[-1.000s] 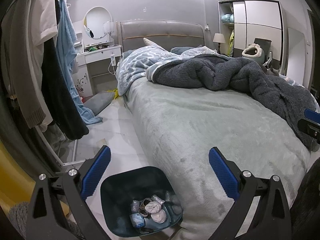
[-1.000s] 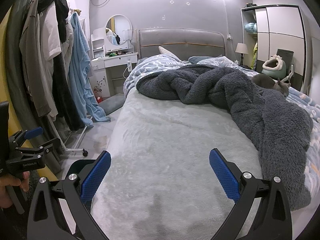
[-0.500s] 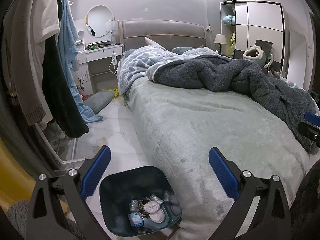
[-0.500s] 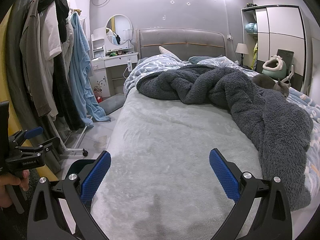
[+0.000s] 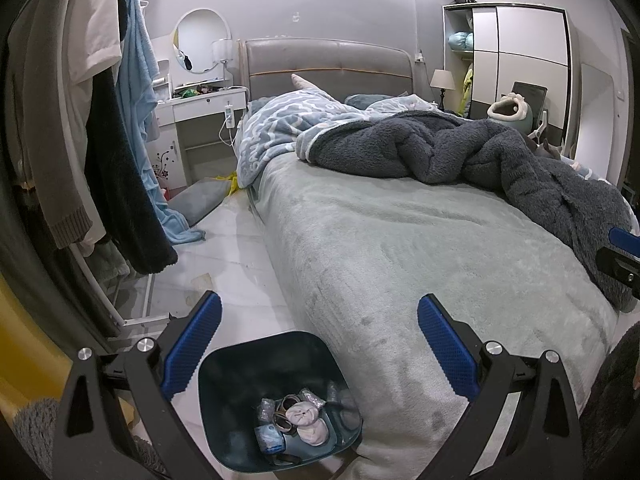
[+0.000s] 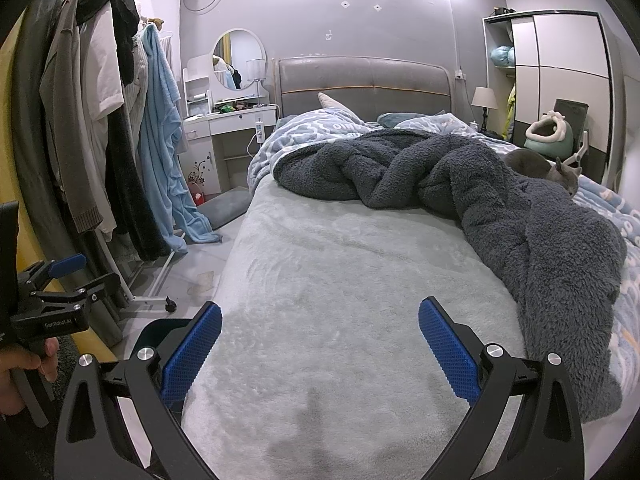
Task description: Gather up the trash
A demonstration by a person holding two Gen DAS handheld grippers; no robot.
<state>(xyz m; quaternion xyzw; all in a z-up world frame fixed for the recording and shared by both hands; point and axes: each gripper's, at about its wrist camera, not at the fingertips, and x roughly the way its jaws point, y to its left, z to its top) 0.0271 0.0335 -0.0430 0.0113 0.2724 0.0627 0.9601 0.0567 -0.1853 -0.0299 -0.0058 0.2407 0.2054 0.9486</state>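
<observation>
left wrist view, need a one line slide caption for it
Open left gripper above a dark bin of trash beside the grey bed.

A: Left gripper (image 5: 318, 346): what's under it?
B: Bin (image 5: 244, 400) on the floor, against the bed's (image 5: 400, 248) near corner. Trash (image 5: 298, 420) lies in its bottom.
A: Ahead?
B: Blanket (image 5: 460, 152) heaped across the bed's far half. Clothes rack (image 5: 92, 120) left, dresser (image 5: 200, 108) beyond it.
A: Right gripper (image 6: 320, 354)?
B: Over the mattress foot. Cat (image 6: 540, 166) lies behind the blanket, far right.
</observation>
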